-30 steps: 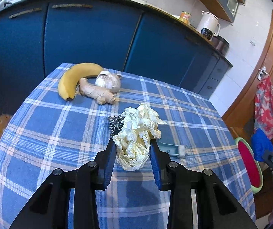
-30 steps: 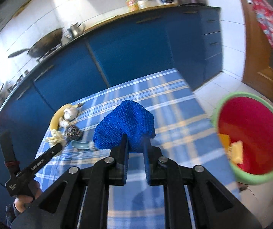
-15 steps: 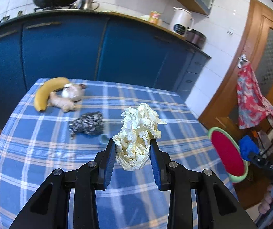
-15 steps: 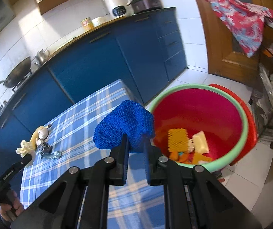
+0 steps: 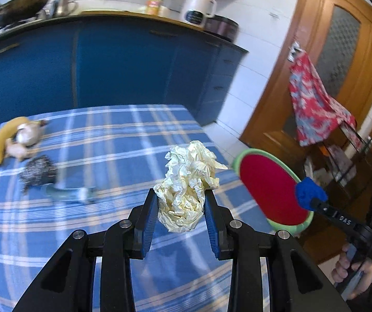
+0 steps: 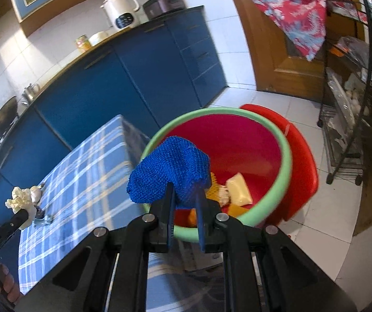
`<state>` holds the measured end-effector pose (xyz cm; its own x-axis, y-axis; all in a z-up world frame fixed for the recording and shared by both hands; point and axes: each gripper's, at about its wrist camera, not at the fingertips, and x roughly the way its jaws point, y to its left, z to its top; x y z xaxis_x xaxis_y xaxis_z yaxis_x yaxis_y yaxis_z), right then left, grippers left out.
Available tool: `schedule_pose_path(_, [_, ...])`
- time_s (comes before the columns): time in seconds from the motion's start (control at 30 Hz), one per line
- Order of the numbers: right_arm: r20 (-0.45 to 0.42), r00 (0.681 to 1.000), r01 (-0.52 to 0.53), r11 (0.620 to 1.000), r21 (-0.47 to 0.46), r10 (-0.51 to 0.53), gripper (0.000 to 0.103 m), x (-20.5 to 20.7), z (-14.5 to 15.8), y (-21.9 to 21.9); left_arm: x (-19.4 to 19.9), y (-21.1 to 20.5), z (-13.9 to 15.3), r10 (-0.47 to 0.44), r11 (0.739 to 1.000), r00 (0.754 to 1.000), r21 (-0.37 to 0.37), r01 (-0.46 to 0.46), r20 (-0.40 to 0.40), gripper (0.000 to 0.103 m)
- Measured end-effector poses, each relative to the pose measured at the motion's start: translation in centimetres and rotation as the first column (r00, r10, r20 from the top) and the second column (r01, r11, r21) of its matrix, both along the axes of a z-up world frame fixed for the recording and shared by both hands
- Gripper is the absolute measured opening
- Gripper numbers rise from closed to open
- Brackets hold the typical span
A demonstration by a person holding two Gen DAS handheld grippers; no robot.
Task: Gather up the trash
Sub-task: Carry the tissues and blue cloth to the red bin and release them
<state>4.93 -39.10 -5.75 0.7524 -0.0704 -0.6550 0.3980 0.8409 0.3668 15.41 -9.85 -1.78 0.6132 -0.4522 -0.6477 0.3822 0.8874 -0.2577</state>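
Blue knitted cloth [image 6: 169,167] clamped in right tongs [image 6: 184,209] above green-rimmed bin [image 6: 286,153]. Crumpled cream paper [image 5: 190,184] gripped in left tongs [image 5: 182,221] over checked bench [image 5: 102,140].

Both wrist cameras look steeply down their fingers, sharing the checked tablecloth's [image 5: 102,140] right edge and red tub [image 6: 238,145].

walls: white tile [image 6: 43,52] | floor: white tile [image 6: 316,208] | cabinets [image 5: 123,62]: blue, along wall | door [image 5: 337,52]: wood, frosted pane | wire rack [image 6: 347,130] by door | sun patches on wall
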Motion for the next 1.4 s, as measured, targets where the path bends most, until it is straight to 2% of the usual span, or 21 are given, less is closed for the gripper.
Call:
schedule_pose_path(0.37, [-0.037, 0.999, 0.034, 0.998, 0.047, -0.033, 0.022, 0.3, -2.7, -4.0, 1.0, -9.4, -1.8, -0.157, 0.986, 0.987, 0.056, 0.159, -0.038, 0.035])
schedule_pose_path(0.47, [-0.035, 0.999, 0.023, 0.998, 0.050, -0.022, 0.028, 0.3, -2.9, -4.4, 1.4, -11.6, -2.3, -0.188, 0.979, 0.981, 0.065, 0.191, -0.054, 0.035])
schedule_pose_path(0.6, [-0.040, 0.999, 0.011, 1.000, 0.018, -0.010, 0.030, 0.2, -2.9, -4.6, 1.3, -13.9, -2.7, -0.225, 0.971, 0.973, 0.075, 0.229, -0.058, 0.035])
schedule_pose_path(0.73, [-0.014, 1.000, 0.013, 1.000, 0.016, -0.013, 0.038, -0.4, -2.6, -5.1, 1.2, -16.0, -3.2, -0.263, 0.959, 0.962, 0.094, 0.269, -0.070, 0.035])
schedule_pose_path(0.83, [-0.004, 1.000, 0.015, 1.000, 0.012, -0.015, 0.040, -0.9, -2.3, -5.2, 1.1, -17.5, -3.8, -0.289, 0.949, 0.954, 0.107, 0.296, -0.078, 0.037])
schedule_pose_path(0.97, [0.002, 1.000, 0.025, 0.999, 0.021, -0.025, 0.044, -1.6, -2.1, -5.7, 1.0, -18.9, -4.5, -0.309, 0.941, 0.946, 0.116, 0.319, -0.095, 0.041])
schedule_pose_path(1.13, [0.011, 0.999, 0.041, 0.999, 0.028, -0.041, 0.052, -2.5, -2.0, -6.1, 0.8, -19.4, -4.7, -0.308, 0.940, 0.945, 0.120, 0.320, -0.106, 0.058])
schedule_pose_path(1.4, [0.024, 0.999, 0.032, 0.999, 0.034, -0.032, 0.058, -2.8, -1.6, -5.7, 0.8, -18.0, -4.0, -0.274, 0.953, 0.956, 0.107, 0.284, -0.099, 0.058])
